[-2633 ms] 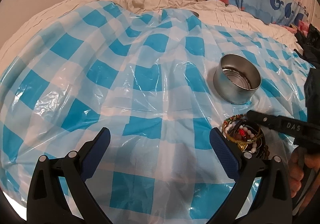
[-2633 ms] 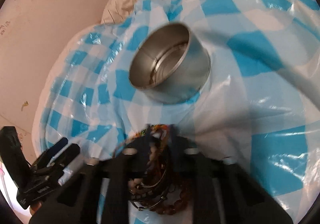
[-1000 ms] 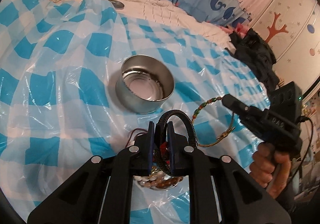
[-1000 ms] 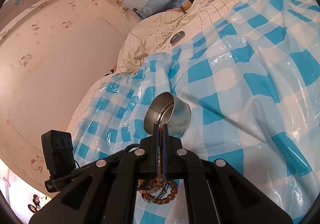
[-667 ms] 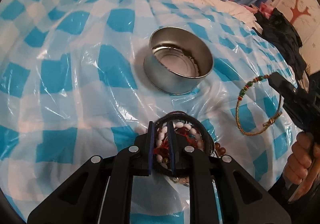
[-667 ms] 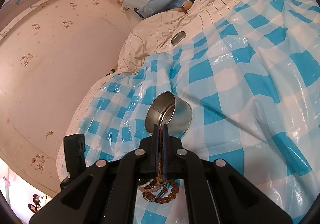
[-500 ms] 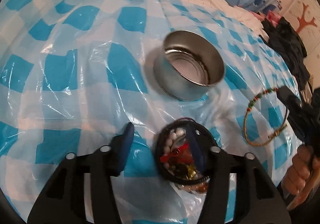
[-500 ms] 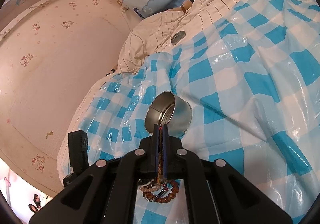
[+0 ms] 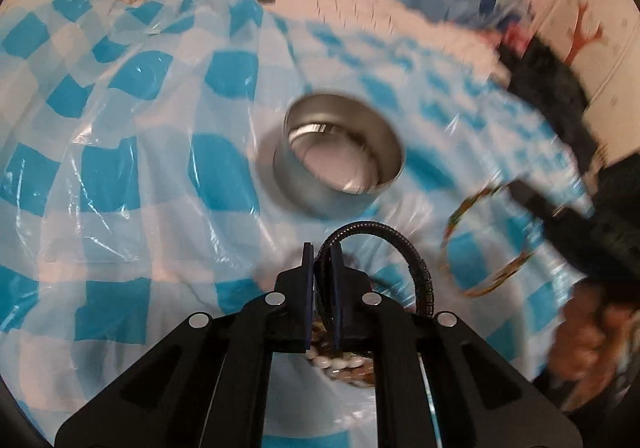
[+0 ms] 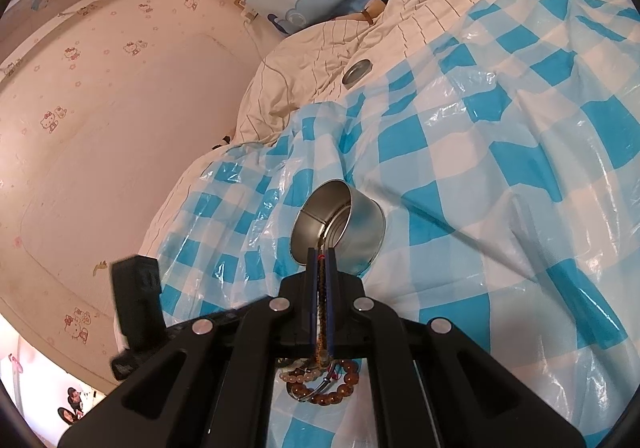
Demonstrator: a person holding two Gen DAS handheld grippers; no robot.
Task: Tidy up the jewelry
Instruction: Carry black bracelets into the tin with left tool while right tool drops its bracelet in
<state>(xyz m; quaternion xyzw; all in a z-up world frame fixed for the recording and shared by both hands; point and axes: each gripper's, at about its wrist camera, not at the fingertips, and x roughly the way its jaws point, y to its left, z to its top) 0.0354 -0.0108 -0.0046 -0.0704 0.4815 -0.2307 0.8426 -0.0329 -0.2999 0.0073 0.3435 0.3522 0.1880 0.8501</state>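
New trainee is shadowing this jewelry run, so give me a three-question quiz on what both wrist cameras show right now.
1. True or false: the metal tin already holds a bracelet.
2. What is the left gripper pinching? A) black cord bracelet B) tin rim C) plastic sheet
3. Fill in: the right gripper holds a thin multicolored ____.

Key
1. False, it looks empty.
2. A
3. bracelet; the bead pile remains on the sheet.

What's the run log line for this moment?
left claw: shut on black bracelet | right claw: shut on beaded bracelet | tin: empty | pile: on sheet
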